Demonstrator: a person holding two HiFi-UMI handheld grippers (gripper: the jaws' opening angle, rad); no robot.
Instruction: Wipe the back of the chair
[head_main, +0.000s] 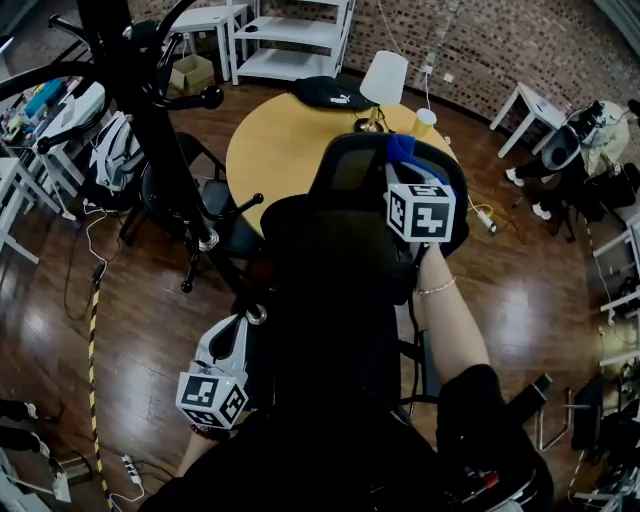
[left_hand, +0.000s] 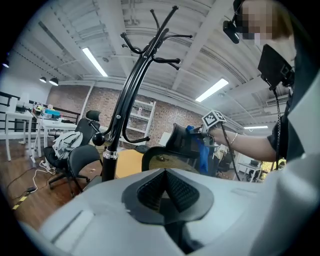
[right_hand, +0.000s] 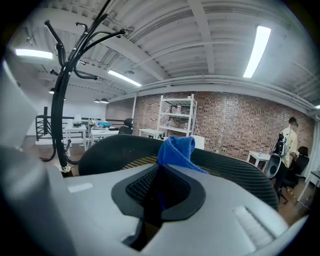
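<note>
Head view | right tongs (head_main: 402, 170) clamp cloth (head_main: 403, 148) at chair back (right_hand: 115, 147) rim | left tongs (left_hand: 167, 186) closed

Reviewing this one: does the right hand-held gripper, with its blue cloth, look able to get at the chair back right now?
Probably yes: the right hand-held gripper holds the blue cloth just over the top edge of the chair back, with nothing in between.
</note>
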